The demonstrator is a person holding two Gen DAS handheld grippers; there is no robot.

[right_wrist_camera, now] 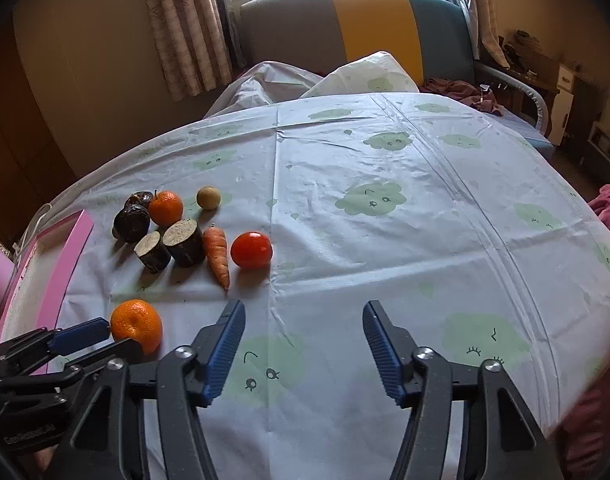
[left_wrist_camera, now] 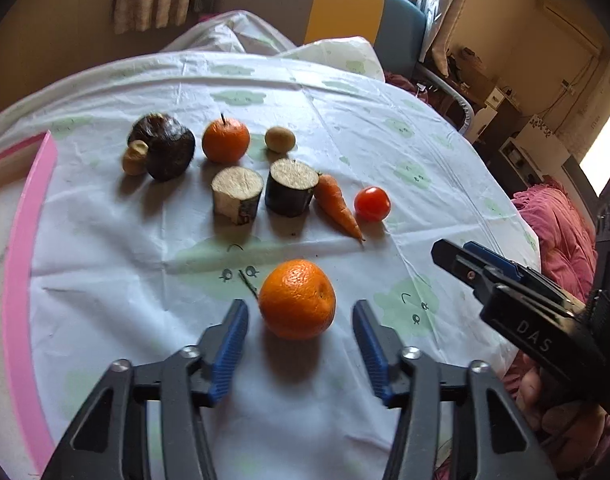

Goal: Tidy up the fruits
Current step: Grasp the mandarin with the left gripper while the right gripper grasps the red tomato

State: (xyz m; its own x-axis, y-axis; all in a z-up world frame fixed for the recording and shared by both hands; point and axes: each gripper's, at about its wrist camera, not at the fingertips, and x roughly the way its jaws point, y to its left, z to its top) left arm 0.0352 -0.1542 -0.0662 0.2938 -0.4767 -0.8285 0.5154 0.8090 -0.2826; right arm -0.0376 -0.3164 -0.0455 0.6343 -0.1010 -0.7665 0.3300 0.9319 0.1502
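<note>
An orange [left_wrist_camera: 297, 300] lies on the white cloud-print tablecloth [left_wrist_camera: 145, 280]. It sits between the blue pads of my left gripper [left_wrist_camera: 300, 306], with a gap showing on each side, so the jaws stand open around it. In the right wrist view the same orange [right_wrist_camera: 136, 324] is at lower left, against the left gripper [right_wrist_camera: 117, 336]. My right gripper [right_wrist_camera: 303, 308] hangs open over bare cloth with nothing between its fingers; its side also shows [left_wrist_camera: 461, 254]. Farther back are a stemmed orange [left_wrist_camera: 225, 140], a tomato [left_wrist_camera: 372, 203] and a carrot [left_wrist_camera: 337, 204].
Two cut dark root pieces [left_wrist_camera: 237, 194] [left_wrist_camera: 291, 192], a dark round lump [left_wrist_camera: 165, 146] and a small tan fruit [left_wrist_camera: 279, 139] share the back cluster. A pink-rimmed tray [left_wrist_camera: 25, 280] lies along the left edge. A sofa [right_wrist_camera: 345, 28] stands behind the table.
</note>
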